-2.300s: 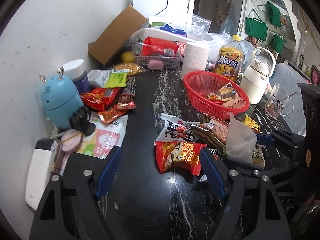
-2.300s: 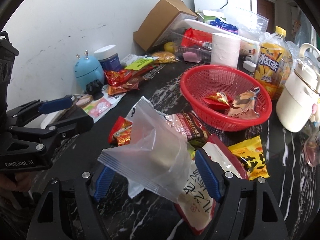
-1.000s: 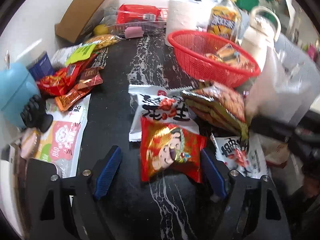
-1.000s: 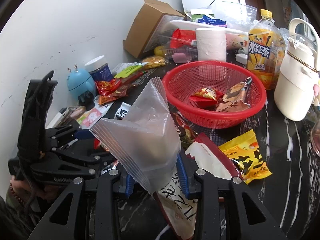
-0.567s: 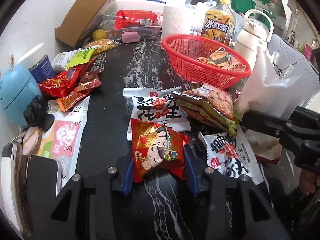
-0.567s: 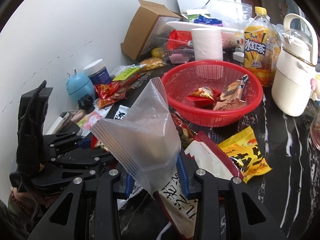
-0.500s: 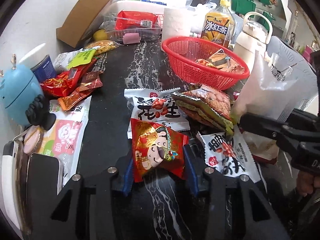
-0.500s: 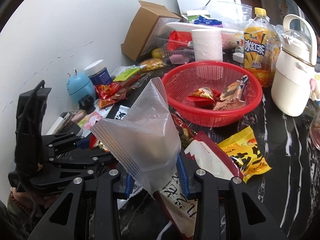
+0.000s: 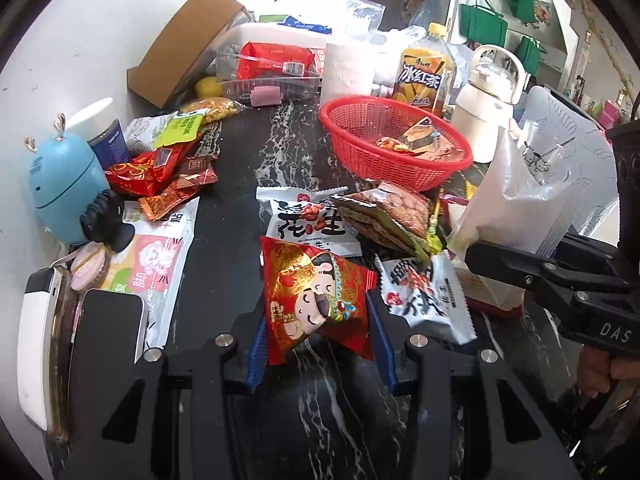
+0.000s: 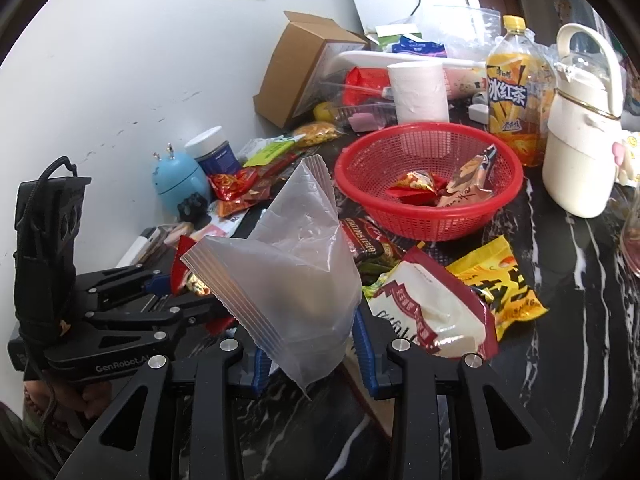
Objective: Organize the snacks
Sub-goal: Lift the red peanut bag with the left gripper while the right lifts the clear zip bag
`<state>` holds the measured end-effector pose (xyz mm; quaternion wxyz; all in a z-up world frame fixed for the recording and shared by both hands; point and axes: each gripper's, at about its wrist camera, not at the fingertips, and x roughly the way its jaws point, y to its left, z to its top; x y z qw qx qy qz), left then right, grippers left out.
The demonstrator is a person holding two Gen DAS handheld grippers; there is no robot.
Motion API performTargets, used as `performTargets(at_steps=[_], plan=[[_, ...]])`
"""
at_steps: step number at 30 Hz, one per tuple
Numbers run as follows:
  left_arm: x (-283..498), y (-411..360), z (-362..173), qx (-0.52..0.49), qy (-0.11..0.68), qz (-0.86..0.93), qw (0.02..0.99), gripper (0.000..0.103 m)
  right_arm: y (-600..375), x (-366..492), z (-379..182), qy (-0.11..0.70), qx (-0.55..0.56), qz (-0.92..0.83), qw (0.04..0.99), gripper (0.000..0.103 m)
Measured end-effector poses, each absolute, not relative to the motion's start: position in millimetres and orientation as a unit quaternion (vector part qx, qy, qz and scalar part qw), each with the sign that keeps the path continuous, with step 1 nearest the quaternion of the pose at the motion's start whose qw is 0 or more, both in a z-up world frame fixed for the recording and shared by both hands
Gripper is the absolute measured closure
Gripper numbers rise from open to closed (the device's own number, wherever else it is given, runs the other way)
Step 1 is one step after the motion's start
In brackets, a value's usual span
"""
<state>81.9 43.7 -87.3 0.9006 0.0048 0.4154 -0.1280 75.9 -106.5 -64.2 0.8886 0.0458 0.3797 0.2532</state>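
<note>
My left gripper (image 9: 318, 338) is shut on a red snack packet with a cartoon face (image 9: 314, 298) and holds it a little above the black marble table. My right gripper (image 10: 310, 354) is shut on a clear plastic bag (image 10: 296, 264), which stands up between its fingers; the bag also shows in the left wrist view (image 9: 516, 204). A red basket (image 10: 428, 220) with a few snack packets sits behind it and also shows in the left wrist view (image 9: 360, 160). Loose snack packets lie between the grippers and the basket.
A white peanut packet (image 9: 306, 220), brown packets (image 9: 388, 216) and a yellow packet (image 10: 496, 284) lie on the table. A blue gadget (image 9: 60, 184), phone (image 9: 106, 340), cardboard box (image 9: 188, 44), paper roll (image 10: 418, 92), tea bottle (image 10: 516, 92) and cream kettle (image 10: 580, 152) stand around.
My left gripper moved forward, shut on the red cartoon packet and lifted it off the table. My right gripper shut on the clear bag and raised it.
</note>
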Motion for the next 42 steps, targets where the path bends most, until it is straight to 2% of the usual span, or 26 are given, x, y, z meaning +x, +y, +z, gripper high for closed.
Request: performTargets(at_steps=[22,33,42], plan=[[21,1,-47,0.021,0.363,-0.207,0.908,0.06,-129,2,-32,0.352,0.033,0.225,0.908,0.068],[27,-30,-17,0.025,0.34,-0.262,0.903,0.06,-152,-16,-8,0.333,0.04,0.206,0.919,0.068],[54,-46,5,0.019,0.327,-0.286,0.9,0.06,-163,3,12,0.316,0.039,0.192,0.928,0.068]])
